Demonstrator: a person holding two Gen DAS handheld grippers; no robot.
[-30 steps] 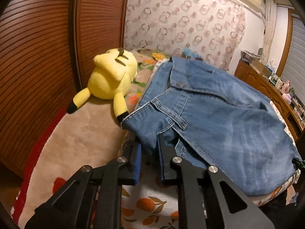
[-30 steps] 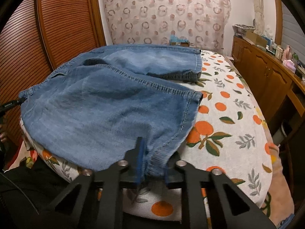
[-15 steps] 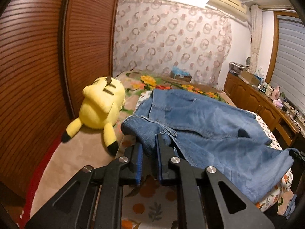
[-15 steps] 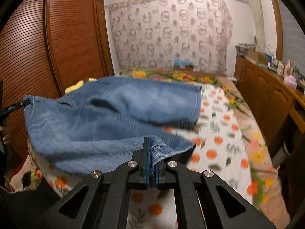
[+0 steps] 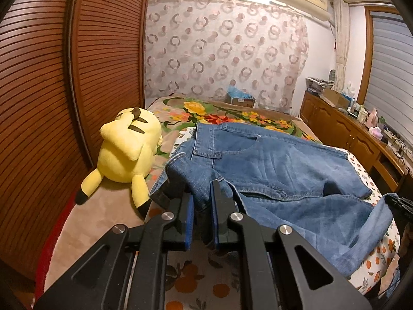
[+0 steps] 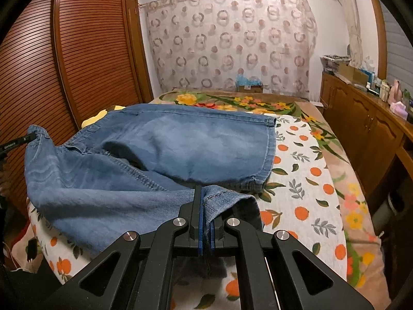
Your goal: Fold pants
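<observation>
Blue jeans [image 5: 284, 170] lie across the bed, waist to the left and leg hems to the right. My left gripper [image 5: 201, 191] is shut on the near waistband corner, with denim bunched between its blue pads. My right gripper [image 6: 205, 193] is shut on the hem of the near leg of the jeans [image 6: 180, 139]. The near edge hangs lifted between the two grippers, while the far leg lies flat on the sheet. In the right wrist view the left gripper [image 6: 15, 143] shows at the left edge on the waistband. The right gripper [image 5: 398, 204] shows at the far right of the left wrist view.
A yellow plush toy [image 5: 126, 152] sits on the bed just left of the waistband. Slatted wooden wardrobe doors [image 5: 51, 77] run along the left. A wooden sideboard [image 6: 366, 129] with clutter lines the right. The orange-print sheet [image 6: 304, 180] lies bare right of the hems.
The right gripper's jaws closed on the near leg's hem. Both grippers rose, lifting the near edge of the jeans off the bed and carrying it toward the far leg.
</observation>
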